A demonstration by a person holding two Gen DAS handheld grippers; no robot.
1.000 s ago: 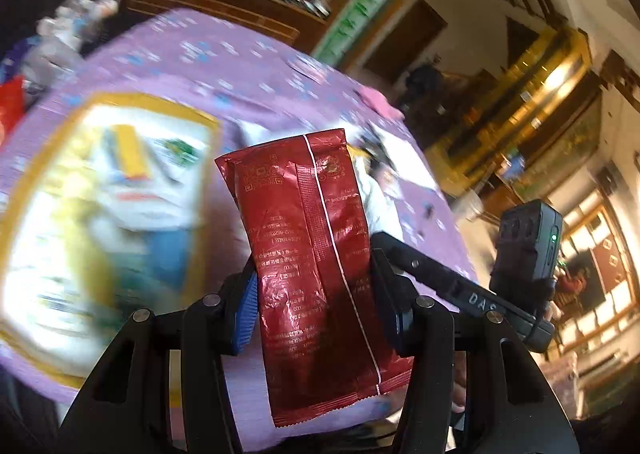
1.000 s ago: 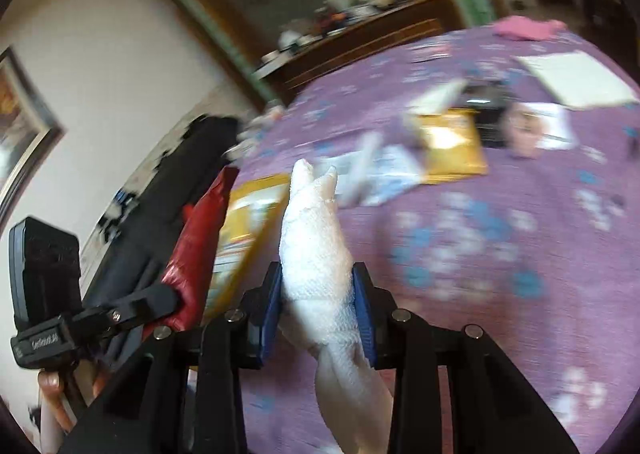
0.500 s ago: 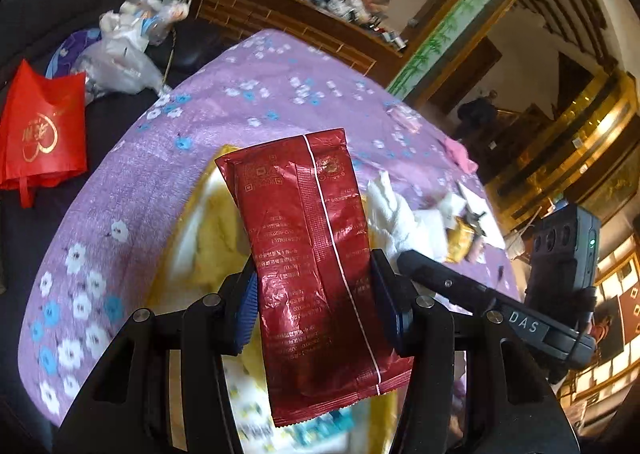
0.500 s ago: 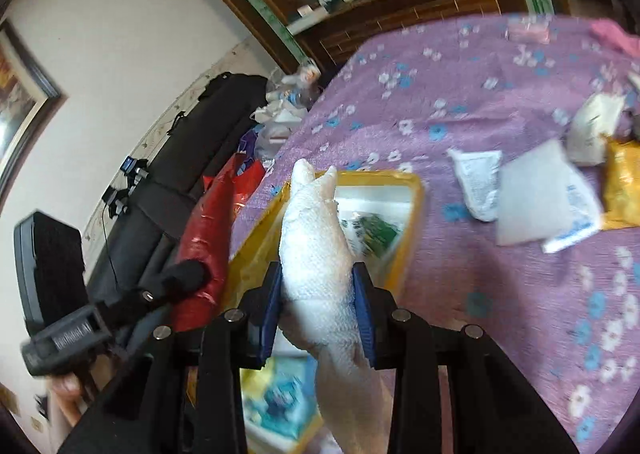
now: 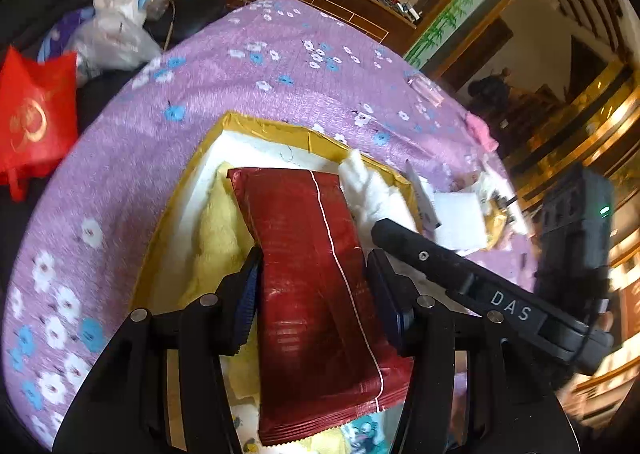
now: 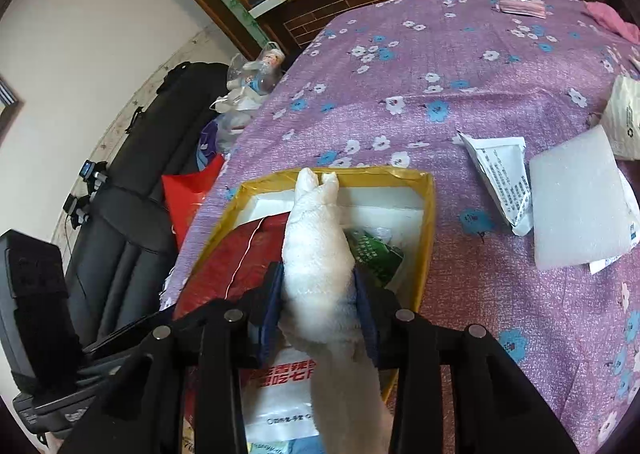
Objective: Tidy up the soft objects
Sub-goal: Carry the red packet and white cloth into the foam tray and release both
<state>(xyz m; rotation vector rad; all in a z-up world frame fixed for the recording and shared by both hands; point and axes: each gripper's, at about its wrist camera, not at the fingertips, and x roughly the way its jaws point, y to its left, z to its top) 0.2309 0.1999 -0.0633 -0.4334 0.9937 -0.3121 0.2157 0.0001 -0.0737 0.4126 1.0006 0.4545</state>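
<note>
My left gripper (image 5: 316,274) is shut on a dark red foil packet (image 5: 304,254), held low over a yellow-rimmed box (image 5: 260,122) on the purple flowered tablecloth (image 6: 440,74). A yellow towel (image 5: 216,222) lies in the box under it. My right gripper (image 6: 318,286) hangs over the same box (image 6: 428,214) with a rolled white towel (image 6: 316,254) between its blue pads. Its jaws are opening, and the pads still touch the towel. The red packet (image 6: 228,254) shows just left of the towel. A green packet (image 6: 372,250) and a white printed bag (image 6: 280,394) lie in the box.
Right of the box lie a white paper packet (image 6: 500,170) and a foam sheet (image 6: 576,206). A pink cloth (image 6: 612,20) sits at the far edge. Off the table's left side are a red bag (image 5: 36,114), plastic bags (image 5: 120,26) and a black sofa (image 6: 132,174).
Both grippers have swung across the table and come down over the yellow box, each with its load. The right jaws stand slightly wider around the white towel.
</note>
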